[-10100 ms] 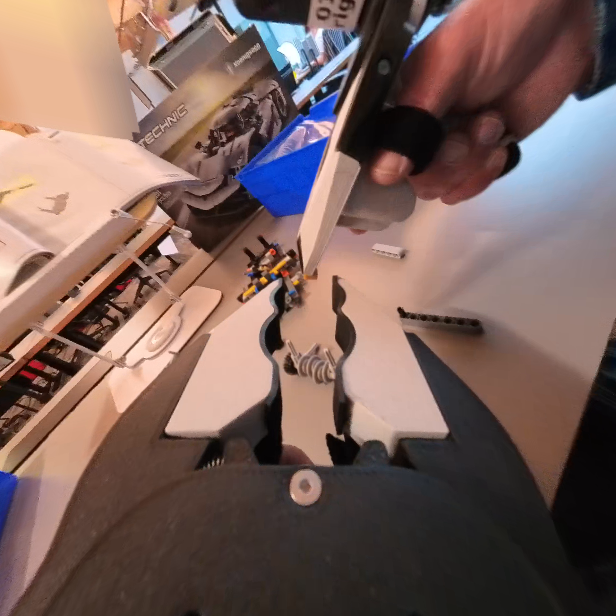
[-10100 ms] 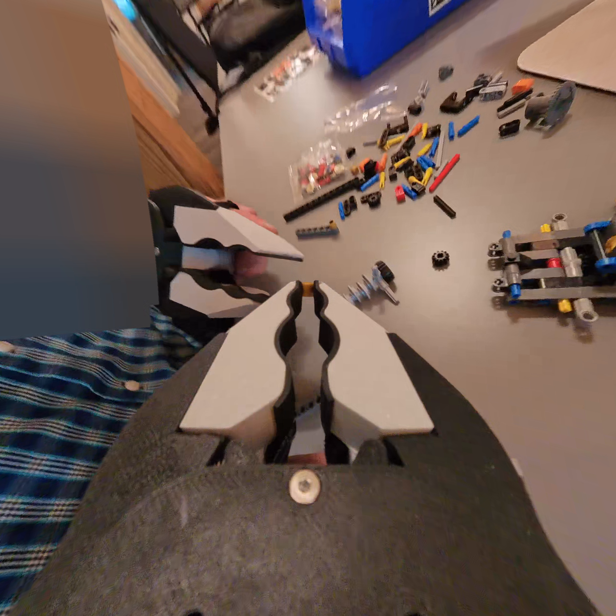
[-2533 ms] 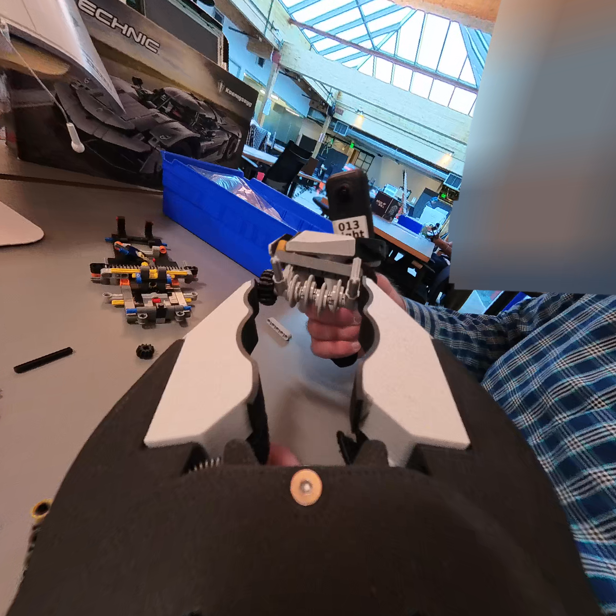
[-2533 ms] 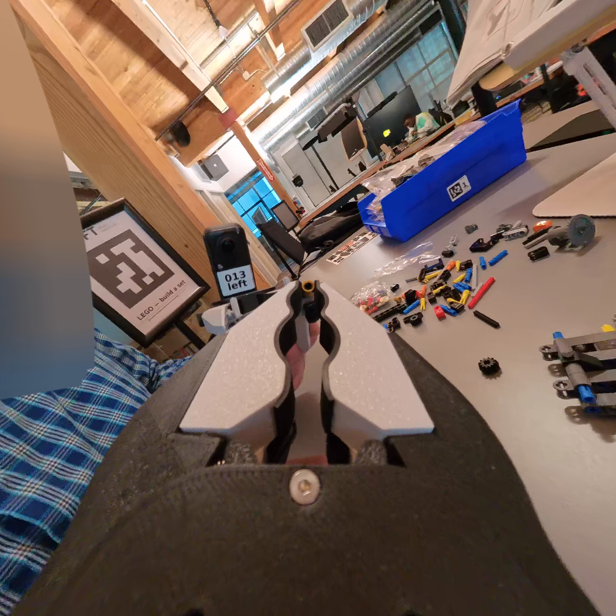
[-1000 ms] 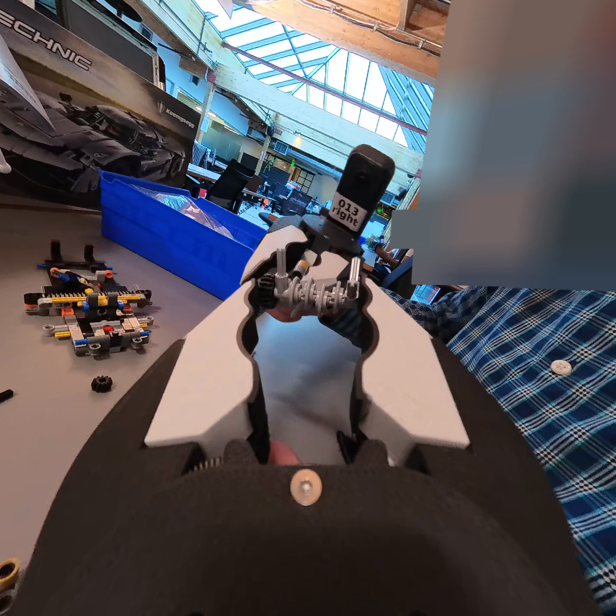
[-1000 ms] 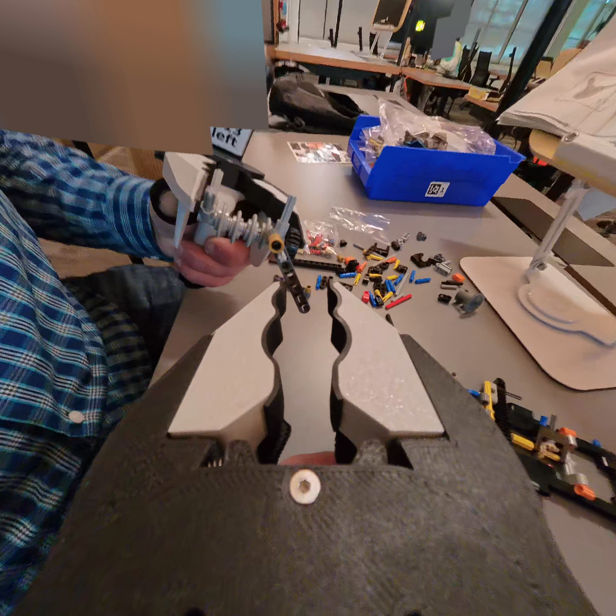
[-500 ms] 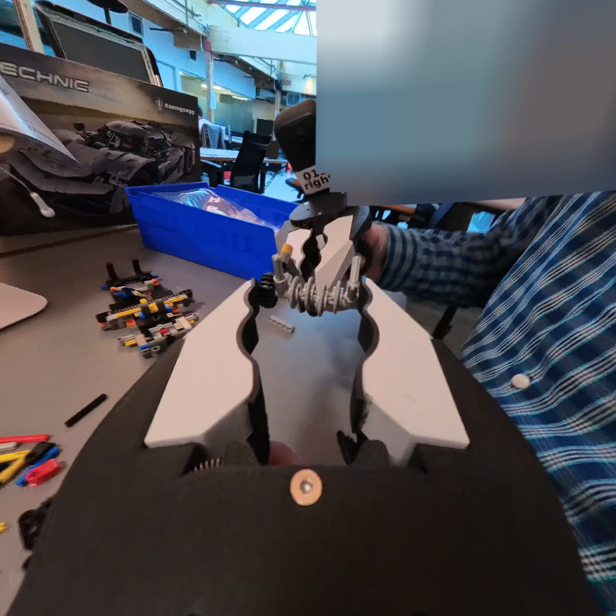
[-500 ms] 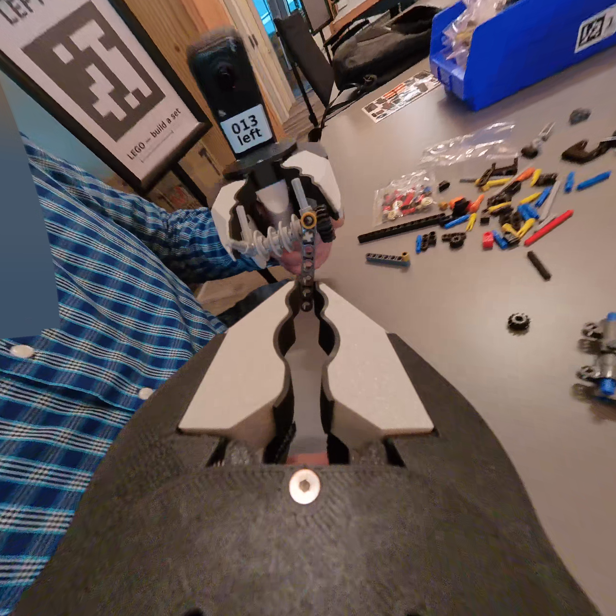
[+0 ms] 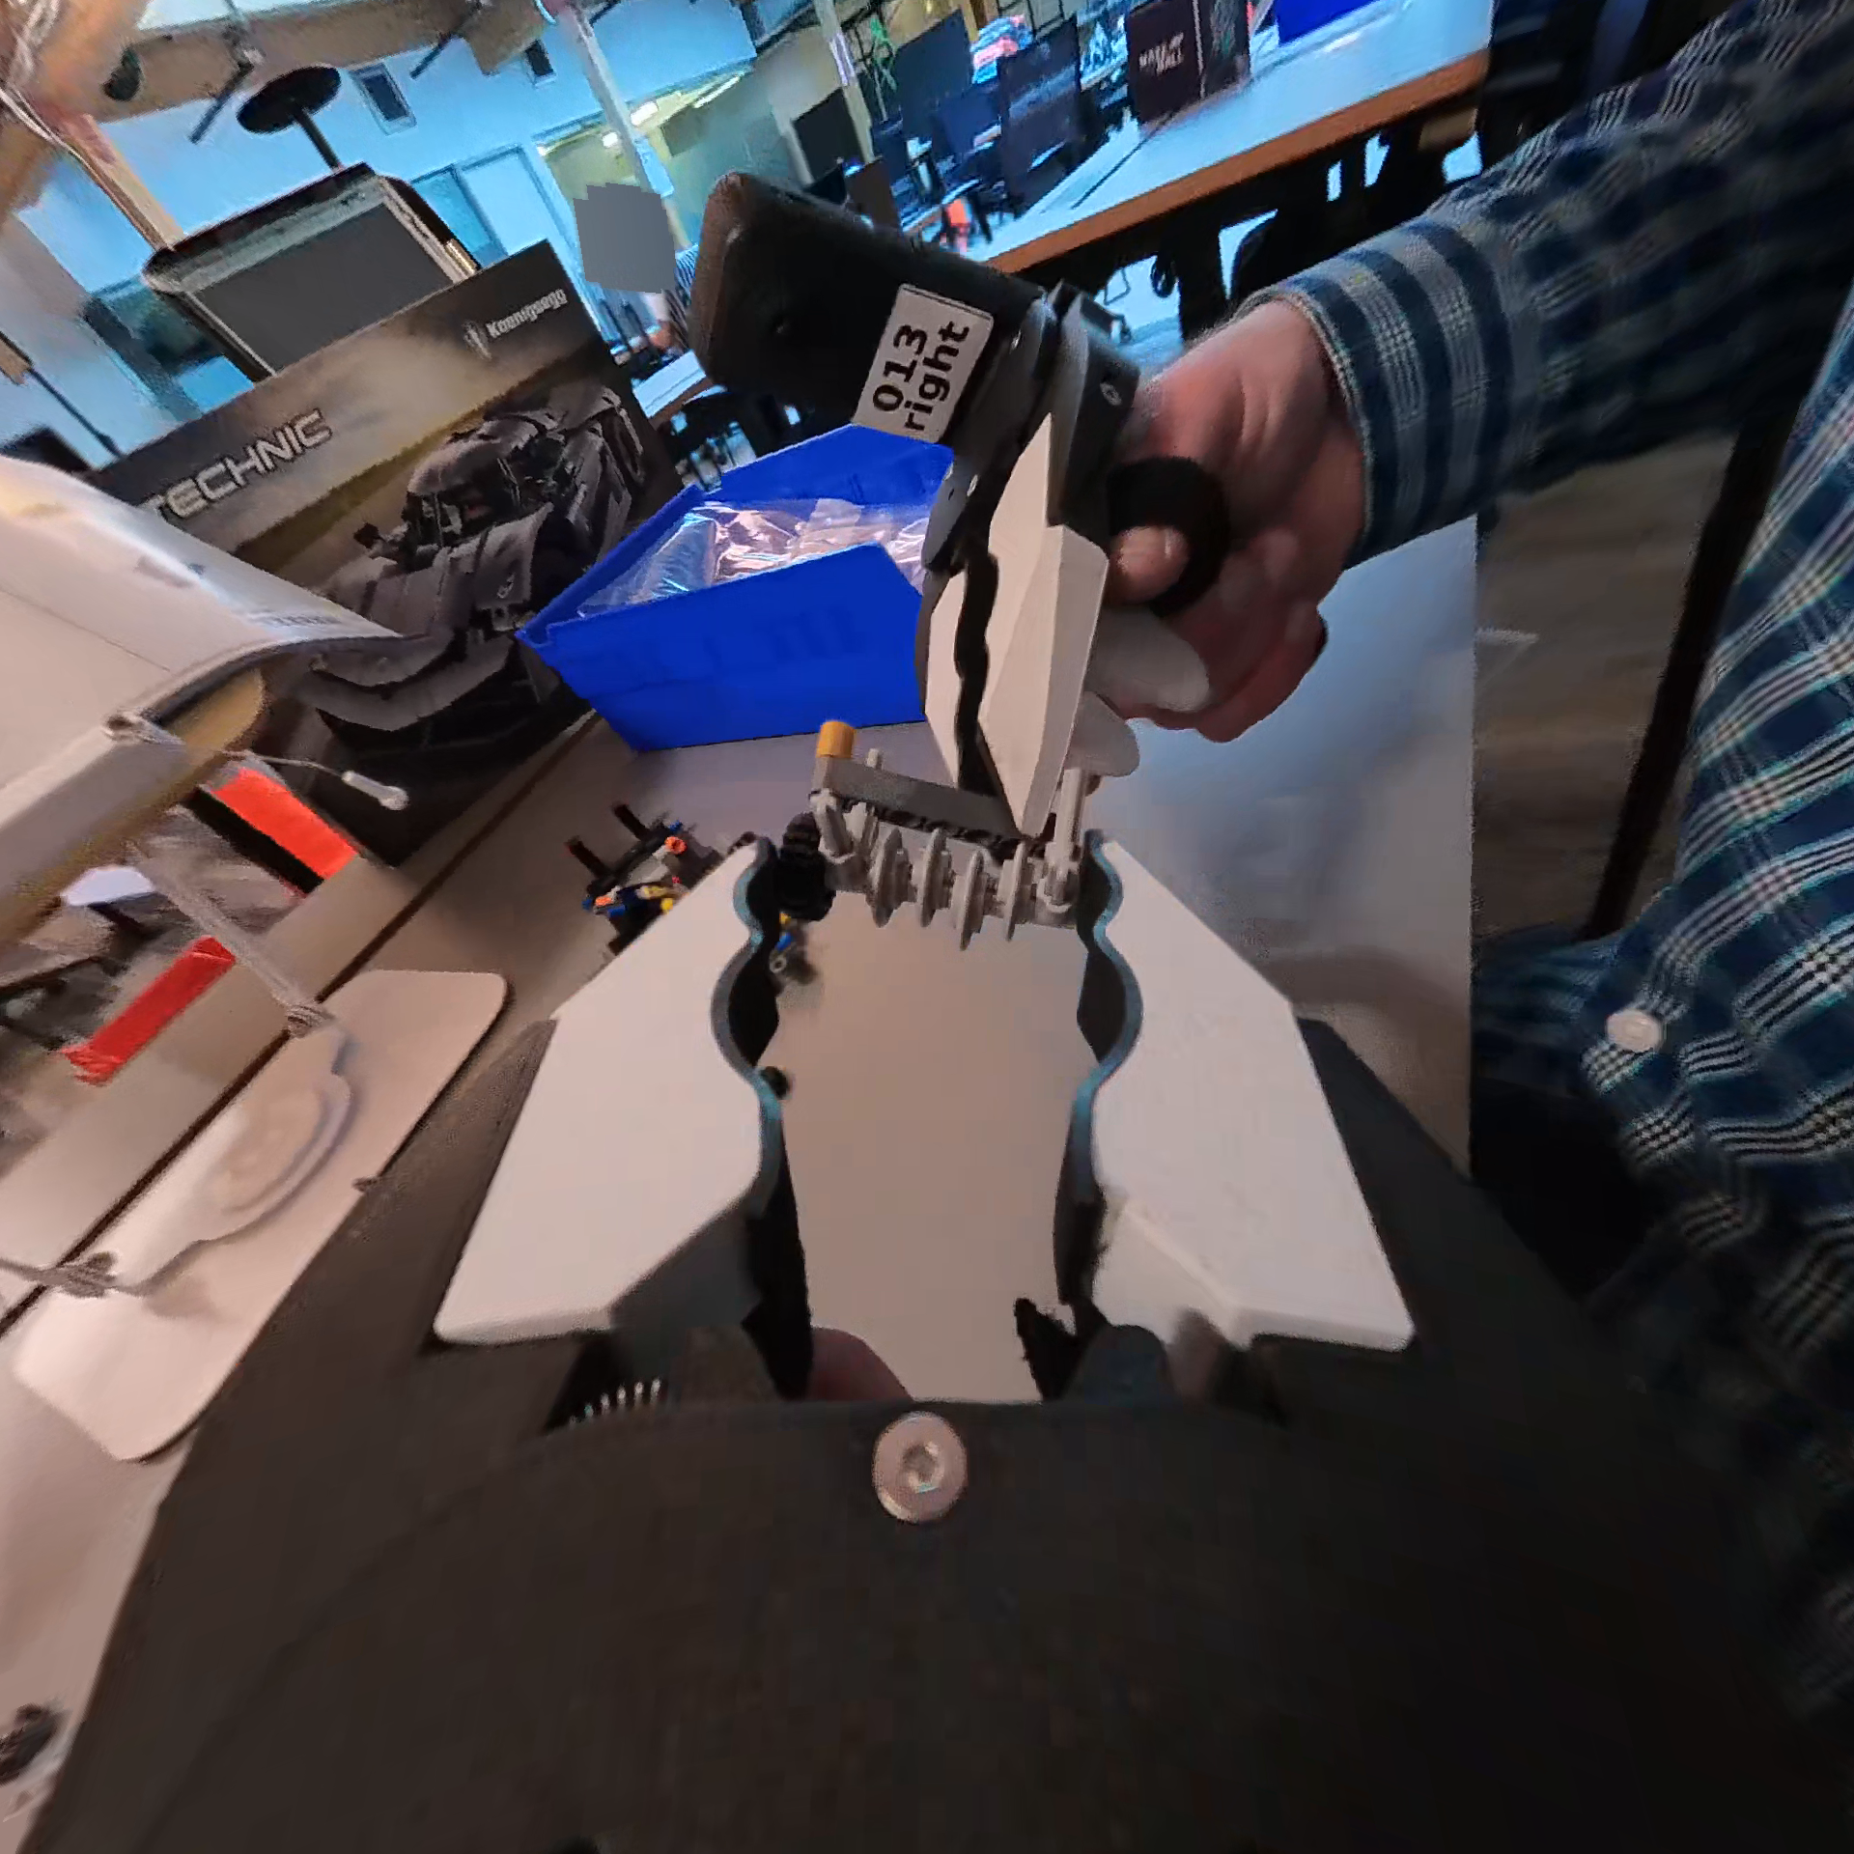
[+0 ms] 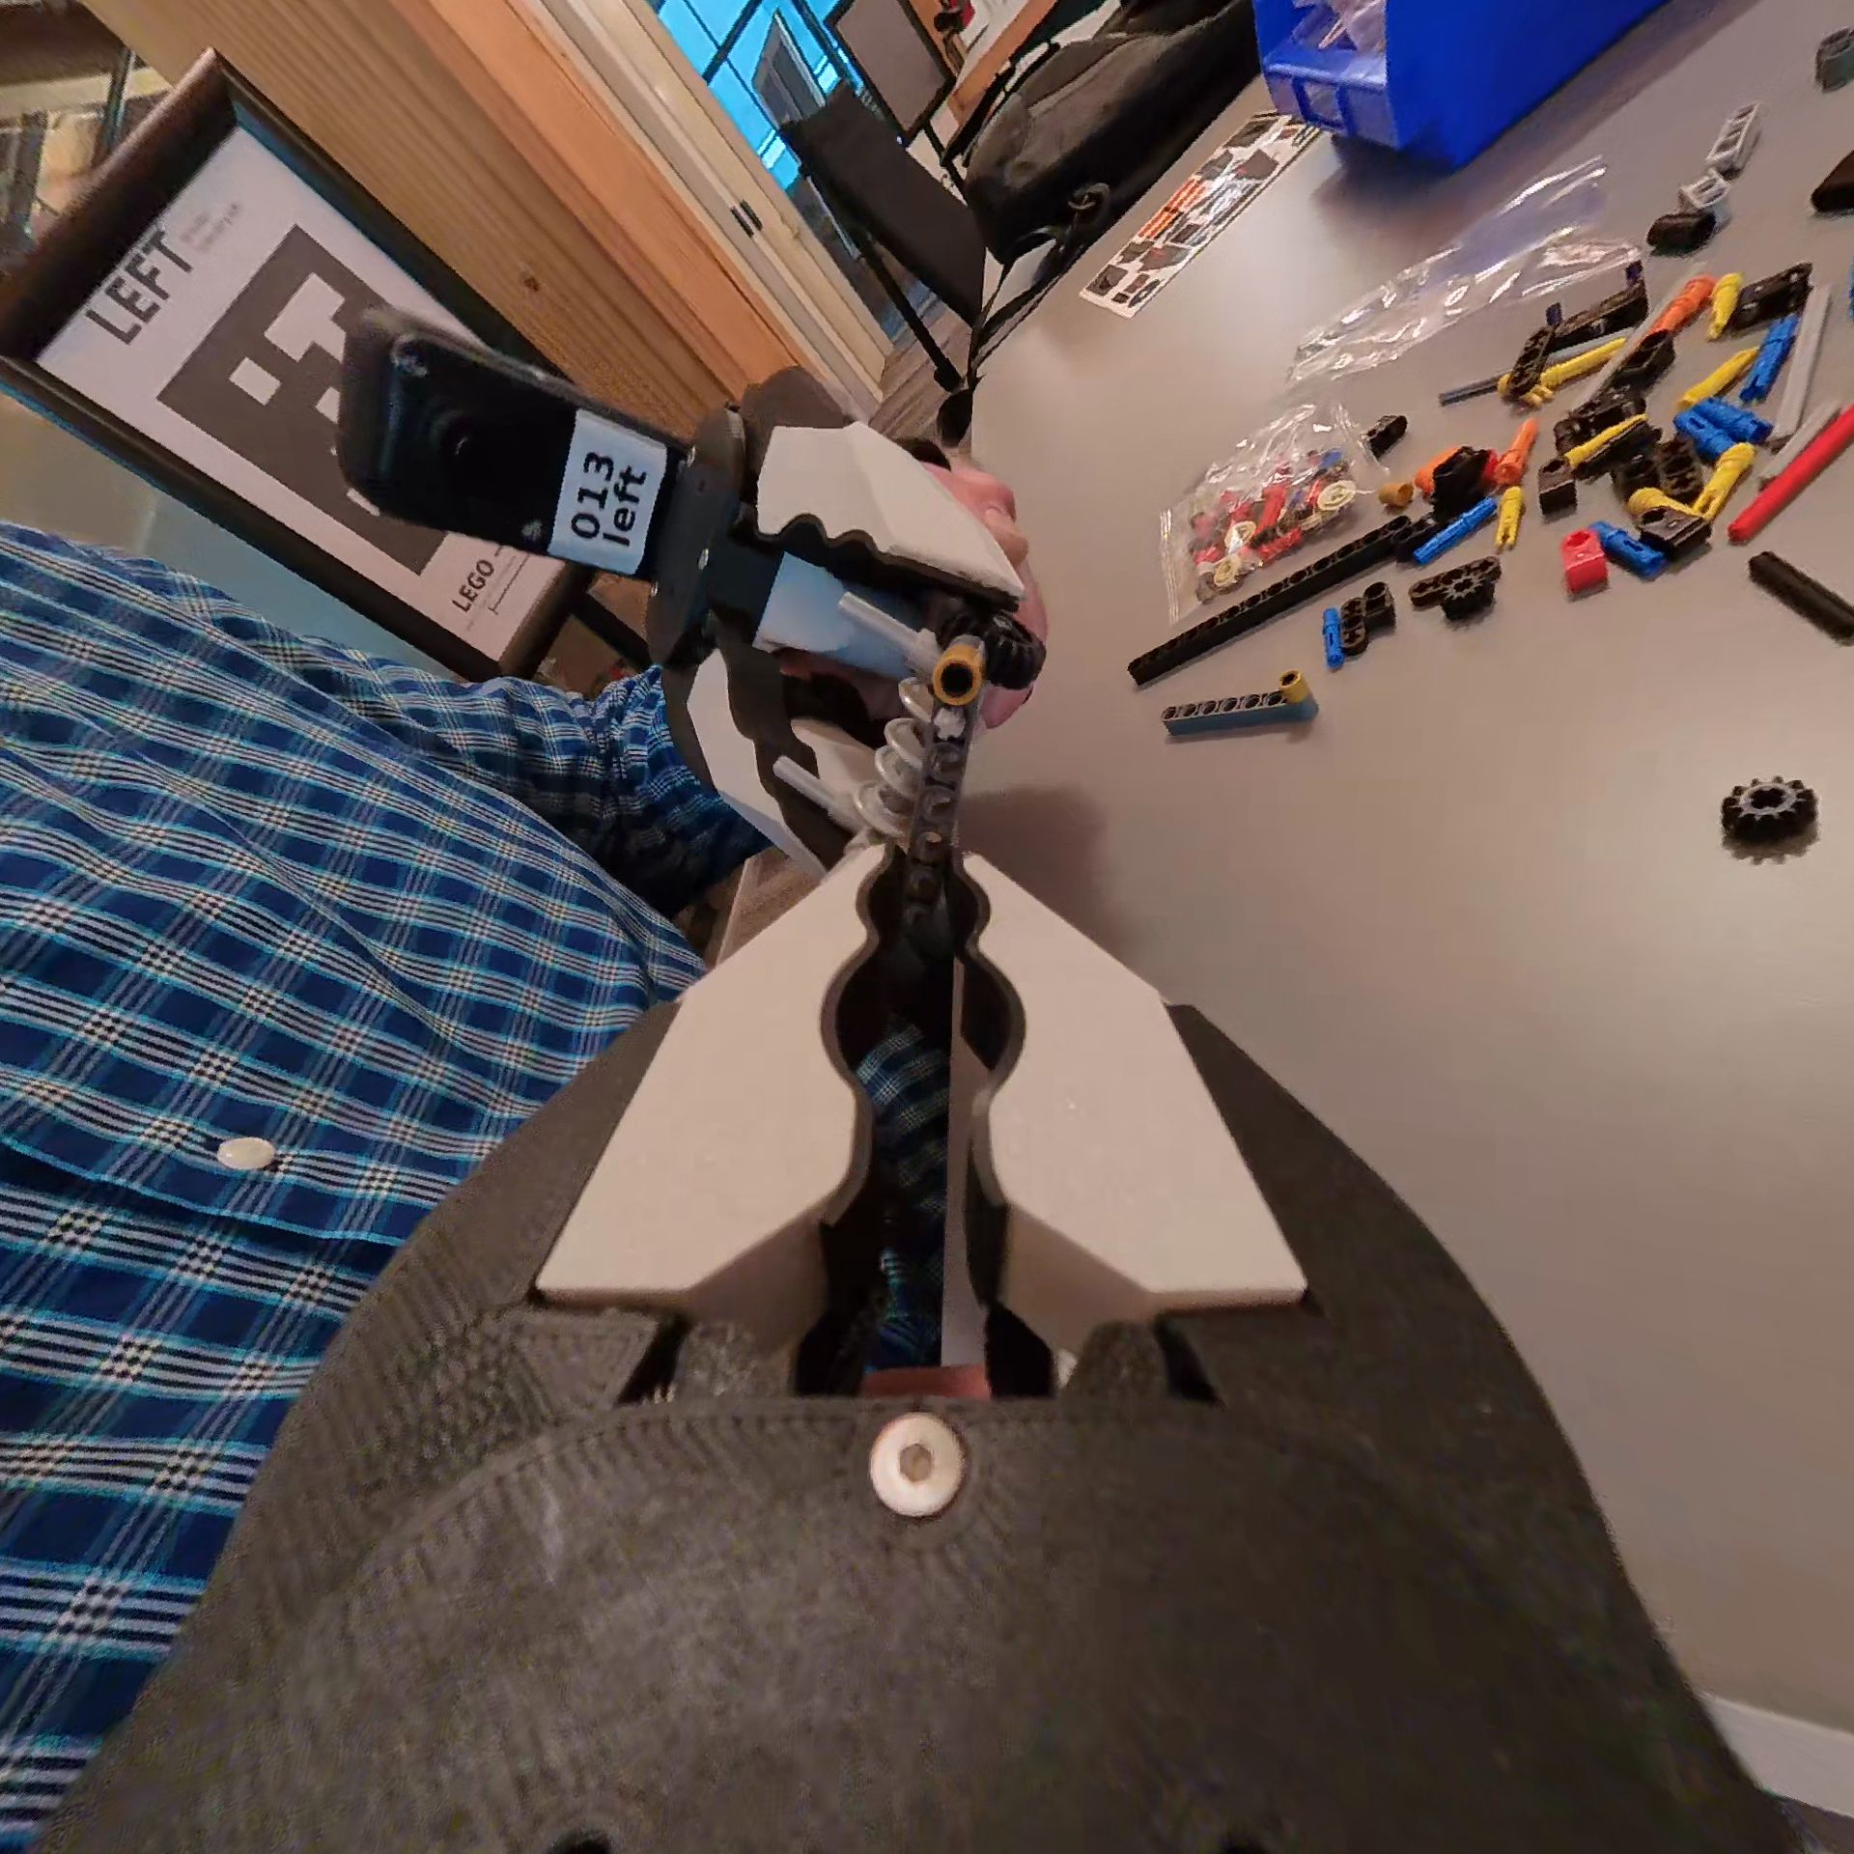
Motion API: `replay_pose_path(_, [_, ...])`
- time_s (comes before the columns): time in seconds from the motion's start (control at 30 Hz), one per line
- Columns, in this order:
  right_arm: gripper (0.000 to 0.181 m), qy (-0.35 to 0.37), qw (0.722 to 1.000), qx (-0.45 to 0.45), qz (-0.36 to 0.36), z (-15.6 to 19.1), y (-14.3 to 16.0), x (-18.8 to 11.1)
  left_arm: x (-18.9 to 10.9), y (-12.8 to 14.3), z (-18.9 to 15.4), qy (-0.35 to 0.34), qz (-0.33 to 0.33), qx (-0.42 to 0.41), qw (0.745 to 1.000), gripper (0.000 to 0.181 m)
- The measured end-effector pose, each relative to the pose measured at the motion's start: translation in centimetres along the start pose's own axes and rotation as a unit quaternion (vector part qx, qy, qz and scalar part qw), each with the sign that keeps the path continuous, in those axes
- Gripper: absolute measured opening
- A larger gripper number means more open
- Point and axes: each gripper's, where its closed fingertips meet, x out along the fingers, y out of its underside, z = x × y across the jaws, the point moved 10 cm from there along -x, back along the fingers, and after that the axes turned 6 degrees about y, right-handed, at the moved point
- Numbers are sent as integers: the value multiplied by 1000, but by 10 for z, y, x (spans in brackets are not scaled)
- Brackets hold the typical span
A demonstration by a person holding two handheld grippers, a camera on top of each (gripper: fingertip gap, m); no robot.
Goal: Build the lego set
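The left gripper (image 9: 928, 883) has its jaws spread wide yet clamped endwise on the grey crankshaft assembly (image 9: 948, 883), which sits crosswise between the fingertips at about 12 o'clock in the left wrist view, lifted clear of the grey table (image 10: 1455, 1003); a black gear (image 9: 798, 878) caps its 9 o'clock end. The right gripper (image 10: 928, 863) is clenched on a thin dark beam (image 10: 938, 773) with a row of holes, whose far end carries a yellow bush (image 10: 958, 677). In the right wrist view the beam's long axis runs straight out from the jaws toward 12 o'clock; in the left wrist view it lies nearly parallel to the crankshaft, bush end toward 10 o'clock, just above it and apparently touching. Both parts look light, stiff, smooth plastic, so they will likely slip or pivot rather than bend; the crankshaft's discs are loosely strung and could probably shift under a skewed push. The end-on grip on the crankshaft and the flat-sided pinch near the beam's rear seem the sound holds. Loose coloured pieces (image 10: 1655, 421) lie well apart on the table at 2 o'clock.
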Motion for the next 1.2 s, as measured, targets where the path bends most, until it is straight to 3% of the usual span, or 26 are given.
replay_pose_path(0.3, [5, 11, 1000, 15, -3, -2, 4, 2, 4, 1, -7, -35, 54, 110, 992, 57])
replay_pose_path(0.77, [6, 46, 997, -27, -63, -3, -2, 4, 8, 6, -13, -66, 62, 124, 988, 56])
replay_pose_path(1.2, [5, 49, 996, 31, -66, -6, -8, 0, 11, 5, -14, -112, 80, 182, 974, 56])
